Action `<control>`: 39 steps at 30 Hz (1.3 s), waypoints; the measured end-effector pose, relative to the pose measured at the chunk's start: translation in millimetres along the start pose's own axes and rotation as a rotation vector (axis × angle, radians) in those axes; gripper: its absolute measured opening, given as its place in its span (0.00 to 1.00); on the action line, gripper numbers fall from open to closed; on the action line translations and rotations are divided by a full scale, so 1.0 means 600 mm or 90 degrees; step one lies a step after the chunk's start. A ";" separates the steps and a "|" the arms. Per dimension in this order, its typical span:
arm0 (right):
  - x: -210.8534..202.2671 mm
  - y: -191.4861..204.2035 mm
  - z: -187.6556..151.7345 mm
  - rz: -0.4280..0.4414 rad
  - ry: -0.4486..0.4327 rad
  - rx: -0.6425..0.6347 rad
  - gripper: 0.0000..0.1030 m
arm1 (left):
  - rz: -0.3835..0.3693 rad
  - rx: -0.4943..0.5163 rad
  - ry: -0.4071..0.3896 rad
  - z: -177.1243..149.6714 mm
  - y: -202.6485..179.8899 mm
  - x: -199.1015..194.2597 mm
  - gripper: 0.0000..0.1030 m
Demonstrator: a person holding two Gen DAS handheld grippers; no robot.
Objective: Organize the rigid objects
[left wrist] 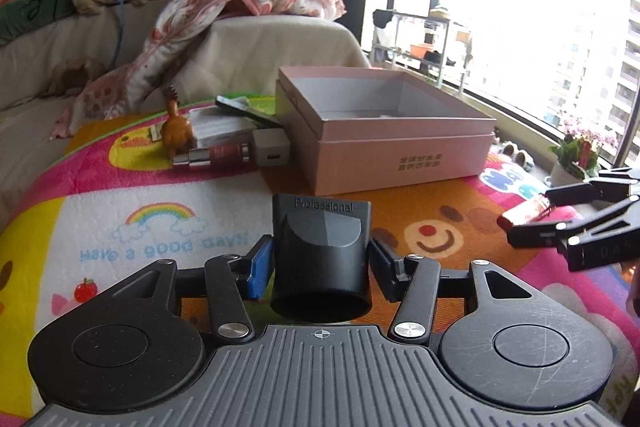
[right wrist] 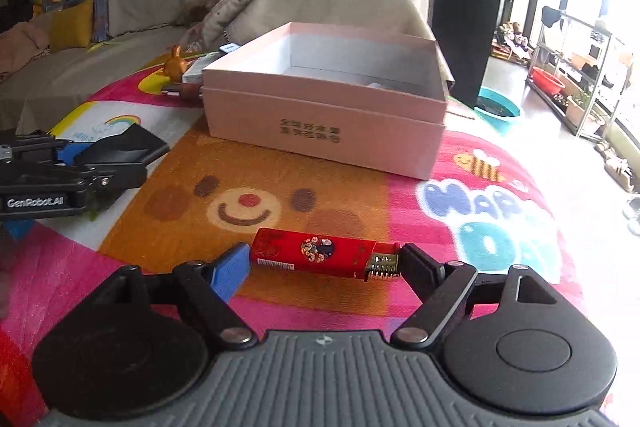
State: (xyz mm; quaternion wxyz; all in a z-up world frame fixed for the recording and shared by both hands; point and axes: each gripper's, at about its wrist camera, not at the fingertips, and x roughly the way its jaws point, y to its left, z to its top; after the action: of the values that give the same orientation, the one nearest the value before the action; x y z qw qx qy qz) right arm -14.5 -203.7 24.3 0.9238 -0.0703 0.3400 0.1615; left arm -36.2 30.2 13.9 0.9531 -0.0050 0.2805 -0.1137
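Note:
My left gripper [left wrist: 319, 263] is shut on a black hair-dryer nozzle [left wrist: 320, 251] marked "Professional", held over the colourful mat. My right gripper [right wrist: 320, 265] is shut endwise on a red lighter [right wrist: 320, 253], low over the mat; it also shows at the right of the left wrist view [left wrist: 528, 213]. An open pink box [left wrist: 384, 131] stands ahead of both grippers; in the right wrist view [right wrist: 324, 123] it lies straight ahead. Left of the box lie a brown figurine [left wrist: 176, 135], a white charger [left wrist: 272, 149], a red lipstick tube [left wrist: 218, 155] and white cards [left wrist: 218, 127].
The colourful play mat [left wrist: 152, 219] covers the surface. A beige sofa [left wrist: 48, 51] with a patterned blanket [left wrist: 240, 7] is behind. A window with potted flowers [left wrist: 580, 151] is at the right. A teal basin [right wrist: 498, 109] sits on the floor.

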 end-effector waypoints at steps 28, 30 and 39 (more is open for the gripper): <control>0.083 0.021 0.154 0.065 -0.157 -0.078 0.80 | -0.120 -0.016 -0.029 0.279 0.035 0.224 0.52; 0.080 0.024 0.128 0.068 -0.135 -0.101 0.80 | -0.102 -0.049 -0.055 0.266 0.070 0.199 0.52; 0.106 0.011 0.060 0.075 -0.018 -0.057 0.80 | 0.061 -0.227 -0.069 0.203 0.254 0.155 0.52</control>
State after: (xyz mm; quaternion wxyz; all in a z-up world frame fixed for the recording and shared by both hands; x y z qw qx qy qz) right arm 50.7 -173.0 9.8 0.9133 -0.0891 0.3228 0.2319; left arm 137.8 151.6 55.7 0.9552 -0.1661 0.2445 -0.0161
